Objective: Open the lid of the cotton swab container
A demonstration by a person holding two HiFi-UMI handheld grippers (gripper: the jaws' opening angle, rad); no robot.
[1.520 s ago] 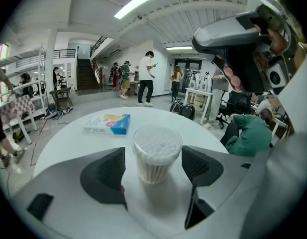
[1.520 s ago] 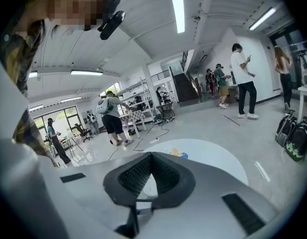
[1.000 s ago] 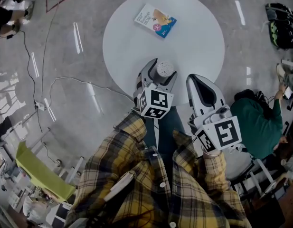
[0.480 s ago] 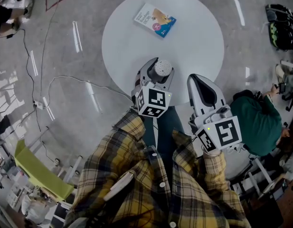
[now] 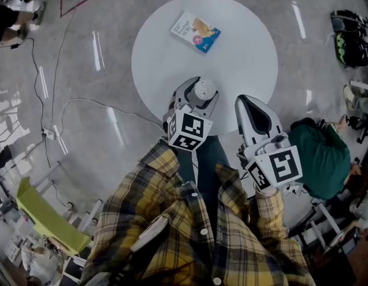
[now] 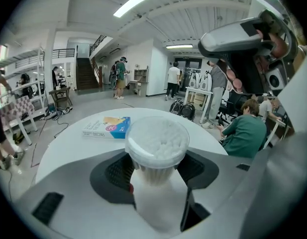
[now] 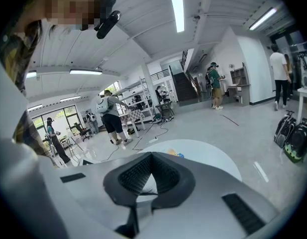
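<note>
Two tools are hanging over the near edge of the round white bench [image 5: 243, 46]. The left tool [image 5: 195, 96] is squeezing the cotton swab container [image 5: 205, 89] between its two dark pads, pressing on both sides of its body. The container is staying upright near the bench's near edge, and it is full of white swabs. Its clear lid [image 6: 156, 133] is sitting on top, closed. The right tool [image 5: 249, 103] is hanging just beside the left one, not touching the container. Its jaws are pressing together with nothing between them. A flat blue and white pack [image 5: 195, 31] is lying on the far side of the bench, well apart from both tools.
</note>
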